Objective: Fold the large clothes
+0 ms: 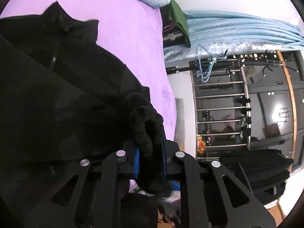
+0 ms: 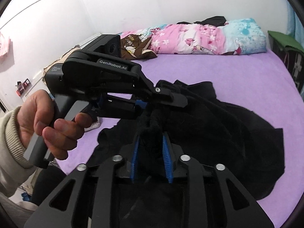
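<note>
Gripping bunched fleece, left gripper (image 1: 150,157) and right gripper (image 2: 151,152) both pinch the black jacket (image 2: 218,129), mid-frame on the purple bed (image 2: 247,72). Mid-fold, I'd judge; next, carry this edge across together.

The black jacket (image 1: 57,95) runs off the left edge of the left wrist view, its lower part lost in shadow. In the right wrist view, bunched cloth hides the fingertips of the right gripper (image 2: 151,148), and the pillow (image 2: 209,38) covers a dark garment (image 2: 214,21) behind it.
</note>
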Tool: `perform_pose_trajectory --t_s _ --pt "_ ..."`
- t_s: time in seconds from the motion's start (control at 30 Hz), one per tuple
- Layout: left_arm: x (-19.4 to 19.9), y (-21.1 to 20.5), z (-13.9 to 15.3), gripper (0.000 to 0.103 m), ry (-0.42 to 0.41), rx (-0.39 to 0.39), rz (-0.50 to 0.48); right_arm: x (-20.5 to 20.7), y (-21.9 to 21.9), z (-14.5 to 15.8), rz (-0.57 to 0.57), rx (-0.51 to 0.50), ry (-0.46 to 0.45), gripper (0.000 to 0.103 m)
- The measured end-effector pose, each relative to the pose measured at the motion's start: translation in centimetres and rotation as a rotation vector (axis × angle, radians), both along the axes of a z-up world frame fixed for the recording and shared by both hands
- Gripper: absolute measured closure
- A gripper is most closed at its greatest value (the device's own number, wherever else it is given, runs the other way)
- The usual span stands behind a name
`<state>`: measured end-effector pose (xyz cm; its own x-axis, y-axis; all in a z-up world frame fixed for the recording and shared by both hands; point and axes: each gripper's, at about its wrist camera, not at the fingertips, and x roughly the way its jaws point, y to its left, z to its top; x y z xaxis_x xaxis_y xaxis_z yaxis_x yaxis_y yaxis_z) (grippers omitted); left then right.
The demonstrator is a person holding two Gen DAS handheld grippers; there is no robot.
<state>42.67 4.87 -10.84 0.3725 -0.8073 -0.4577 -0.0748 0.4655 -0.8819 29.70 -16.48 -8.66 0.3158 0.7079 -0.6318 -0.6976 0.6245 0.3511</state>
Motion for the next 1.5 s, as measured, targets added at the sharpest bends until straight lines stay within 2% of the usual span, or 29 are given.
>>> perform_pose_trajectory --t_s 0.07,0.17,0.2,0.23,0.3,0.37,0.4,0.43,0.5,0.53,0.67,0.7,0.73,0.77,0.87,1.03,1.13,1.2,1.23,1.3,1.37,1.5 --pt "-0.1 0.6 0.6 0.088 -0.025 0.0 0.011 -0.5 -0.8 0.5 -0.01 0.032 -0.013 0.034" --pt "-0.8 2.7 1.7 0.088 -0.058 0.0 0.037 -1.3 -3.2 0.8 -0.025 0.096 -0.024 0.033" --pt "-1.2 3.4 2.0 0.088 -0.07 0.003 0.042 -1.4 -4.3 0.7 -0.048 0.109 -0.029 0.03" --pt "-1.5 3.9 2.2 0.088 -0.077 0.008 0.047 -1.4 -5.6 0.3 -0.086 0.106 -0.037 0.02" --pt "-2.4 5.6 2.5 0.088 -0.089 0.039 0.068 -1.1 -7.5 -1.0 -0.15 0.092 -0.027 0.017" --pt "-3.4 7.3 2.3 0.088 -0.095 0.111 0.096 -0.4 -9.1 -3.0 -0.241 0.028 -0.019 0.017" --pt "-4.0 8.0 2.4 0.088 -0.099 0.203 0.108 -0.1 -9.6 -4.1 -0.308 -0.056 -0.048 0.017" --pt "-4.4 8.3 2.4 0.088 -0.111 0.262 0.11 0.1 -9.6 -5.7 -0.386 -0.206 -0.113 0.017" --pt "-5.1 9.3 1.6 0.088 -0.112 0.326 0.109 0.6 -8.9 -8.5 -0.441 -0.419 -0.201 0.017" --pt "-5.2 9.9 0.9 0.088 -0.1 0.329 0.117 1.1 -8.7 -10.2 -0.432 -0.469 -0.207 0.02" --pt "-5.4 12.2 -1.9 0.087 -0.058 0.338 0.144 2.4 -8.0 -13.6 -0.405 -0.48 -0.2 0.028" --pt "-5.4 12.8 -2.3 0.087 -0.061 0.331 0.151 2.8 -7.7 -14.3 -0.398 -0.499 -0.205 0.034" --pt "-5.4 13.3 -2.7 0.087 -0.065 0.324 0.157 3.1 -7.5 -14.7 -0.383 -0.502 -0.209 0.045" --pt "-5.4 14.1 -3.1 0.087 -0.066 0.324 0.174 3.4 -7.4 -15.1 -0.375 -0.499 -0.217 0.047" --pt "-5.5 15.7 -4.1 0.087 -0.053 0.332 0.206 4.6 -7.6 -15.6 -0.38 -0.465 -0.221 0.047" --pt "-5.5 17.7 -6.8 0.086 0.014 0.407 0.213 7.5 -8.2 -16.9 -0.398 -0.403 -0.172 0.047" --pt "-5.7 17.8 -9.1 0.081 0.047 0.476 0.182 8.3 -8.3 -17.2 -0.396 -0.372 -0.15 0.047" --pt "-5.6 17.4 -10.8 0.067 0.082 0.553 0.171 8.4 -8.4 -17.1 -0.395 -0.349 -0.134 0.047" --pt "-5.7 17.4 -11.6 0.063 0.1 0.562 0.164 8.4 -8.5 -17.1 -0.395 -0.347 -0.135 0.047" --pt "-6.2 17.5 -12.7 0.04 0.115 0.545 0.161 8.5 -8.8 -17.2 -0.385 -0.337 -0.124 0.047" --pt "-6.9 17.2 -13.0 0.028 0.109 0.562 0.159 8.3 -9.2 -16.9 -0.379 -0.307 -0.105 0.047" --pt "-8.7 16.0 -11.6 0.024 0.075 0.669 0.133 7.5 -10.6 -16.0 -0.381 -0.271 -0.097 0.046"
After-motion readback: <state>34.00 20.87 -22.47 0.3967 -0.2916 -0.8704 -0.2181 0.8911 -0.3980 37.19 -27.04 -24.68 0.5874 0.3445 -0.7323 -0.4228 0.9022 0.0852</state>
